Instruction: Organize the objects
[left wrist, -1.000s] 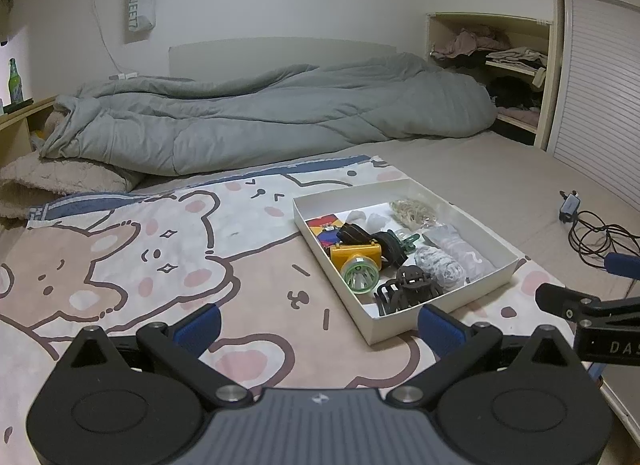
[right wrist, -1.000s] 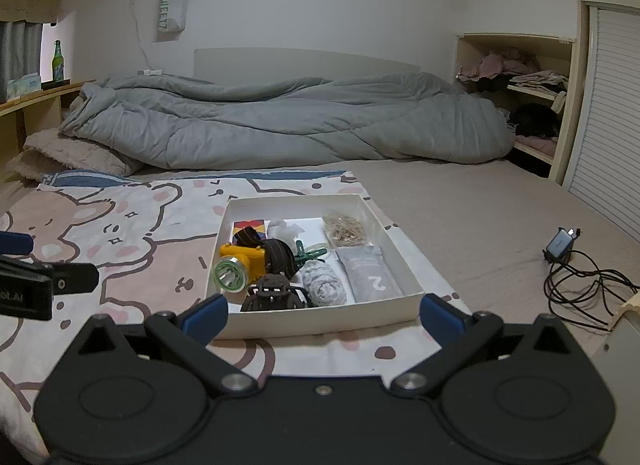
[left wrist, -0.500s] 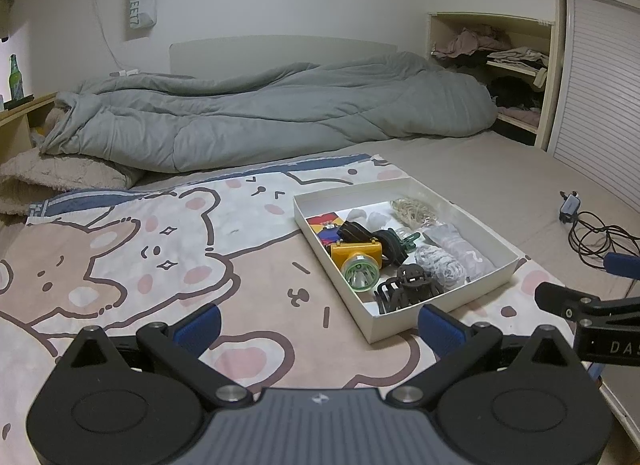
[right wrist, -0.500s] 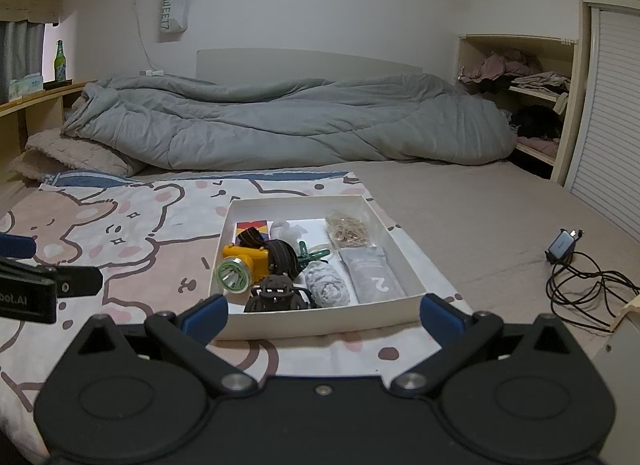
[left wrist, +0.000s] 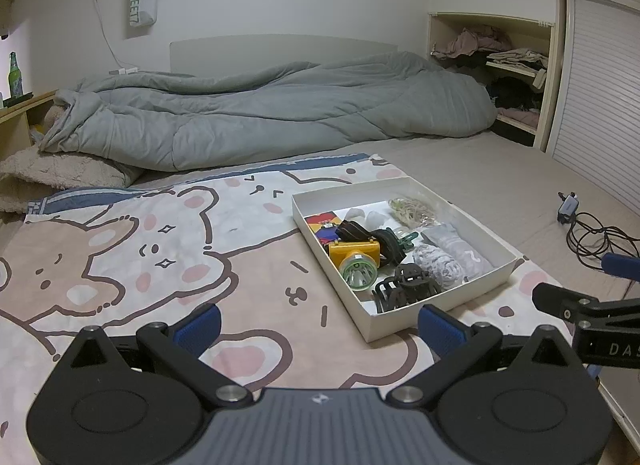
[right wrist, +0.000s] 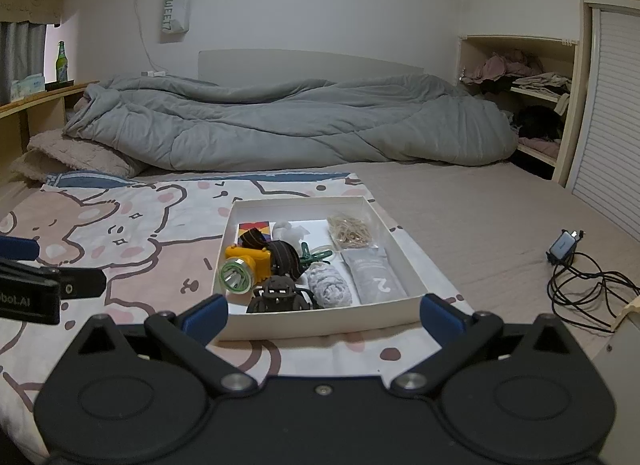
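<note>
Hovering near the white box, both the left gripper and right gripper have fingers spread apart, holding nothing. Charger cable lies off the blanket's right edge.

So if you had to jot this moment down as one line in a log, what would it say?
left hand-held gripper: open, empty | right hand-held gripper: open, empty, facing white box | headlamp, hair claw in box | nothing grasped

The box sits on the bear blanket. In the box, the headlamp is at 9 o'clock, the hair claw at 6, the rubber bands at 1. The cable lies at 3 o'clock of the box.
</note>
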`<state>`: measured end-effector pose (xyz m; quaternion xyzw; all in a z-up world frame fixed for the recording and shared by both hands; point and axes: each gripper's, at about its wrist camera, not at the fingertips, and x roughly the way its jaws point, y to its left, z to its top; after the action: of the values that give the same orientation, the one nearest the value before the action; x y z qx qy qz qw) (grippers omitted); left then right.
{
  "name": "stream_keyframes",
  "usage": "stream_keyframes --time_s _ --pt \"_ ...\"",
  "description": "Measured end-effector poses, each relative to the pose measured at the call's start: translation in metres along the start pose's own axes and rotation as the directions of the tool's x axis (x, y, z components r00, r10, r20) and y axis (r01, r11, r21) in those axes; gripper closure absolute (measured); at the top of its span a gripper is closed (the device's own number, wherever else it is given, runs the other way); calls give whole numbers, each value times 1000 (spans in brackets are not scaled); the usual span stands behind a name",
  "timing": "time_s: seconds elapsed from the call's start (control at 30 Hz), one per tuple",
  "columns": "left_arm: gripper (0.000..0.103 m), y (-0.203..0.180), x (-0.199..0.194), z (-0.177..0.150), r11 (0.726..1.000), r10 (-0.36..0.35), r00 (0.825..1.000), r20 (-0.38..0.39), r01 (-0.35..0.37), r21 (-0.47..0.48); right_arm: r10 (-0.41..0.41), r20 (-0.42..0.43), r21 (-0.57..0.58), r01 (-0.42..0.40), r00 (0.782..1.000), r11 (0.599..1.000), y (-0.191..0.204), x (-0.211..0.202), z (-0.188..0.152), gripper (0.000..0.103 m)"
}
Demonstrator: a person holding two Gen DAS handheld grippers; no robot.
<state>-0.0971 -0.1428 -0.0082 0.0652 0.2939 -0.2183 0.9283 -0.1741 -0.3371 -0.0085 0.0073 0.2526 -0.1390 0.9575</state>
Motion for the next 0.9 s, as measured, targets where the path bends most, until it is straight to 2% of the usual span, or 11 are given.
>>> stream_keyframes --time_s 0.9 --pt "0 -2 -2 -1 1000 -5 1000 1 5 -8 4 2 -8 -4 1000 1000 1 -1 -1 0"
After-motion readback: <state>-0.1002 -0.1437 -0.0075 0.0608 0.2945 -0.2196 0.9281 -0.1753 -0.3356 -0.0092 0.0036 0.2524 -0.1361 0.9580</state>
